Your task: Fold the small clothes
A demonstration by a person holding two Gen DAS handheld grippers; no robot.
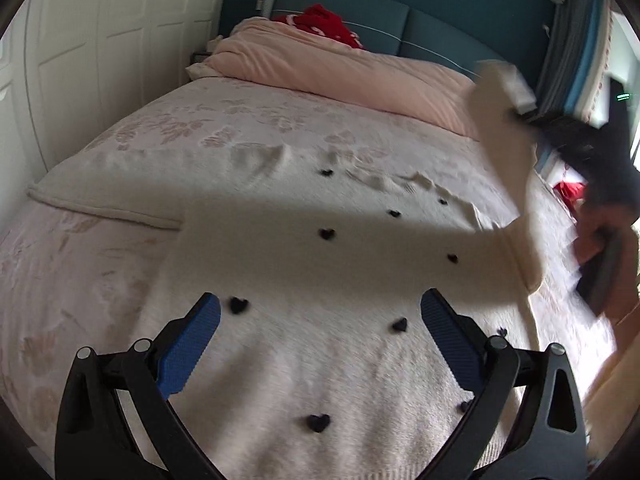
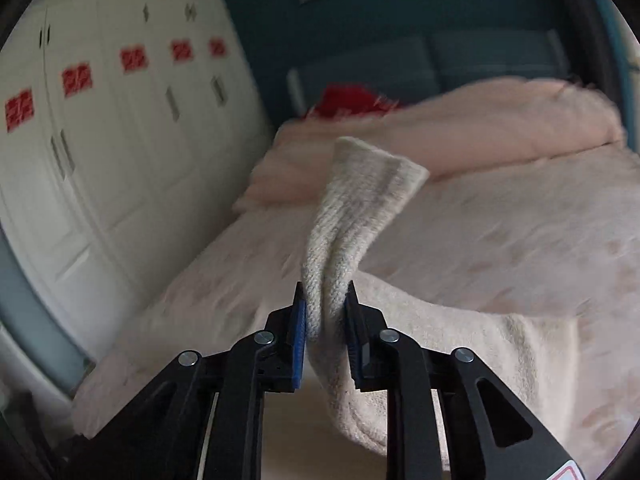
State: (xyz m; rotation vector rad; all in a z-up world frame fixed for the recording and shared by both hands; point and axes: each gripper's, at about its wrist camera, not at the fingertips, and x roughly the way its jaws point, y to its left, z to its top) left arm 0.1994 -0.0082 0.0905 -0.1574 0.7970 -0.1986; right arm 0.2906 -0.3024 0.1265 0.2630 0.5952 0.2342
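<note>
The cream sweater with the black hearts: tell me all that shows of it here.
The cream sweater looks like a fuzzy knit dotted with small black hearts. Its body lies flat on the bed, one sleeve stretched out flat. The other sleeve, with a ribbed cuff, is lifted, pinched in the right gripper. The left gripper hangs open above the body.

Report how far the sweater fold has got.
Done: cream sweater lies spread flat on the bed. In hand: right gripper is shut on its sleeve, lifted off the bed. Left: no fold is visible yet; left gripper hangs open above the body.
</note>
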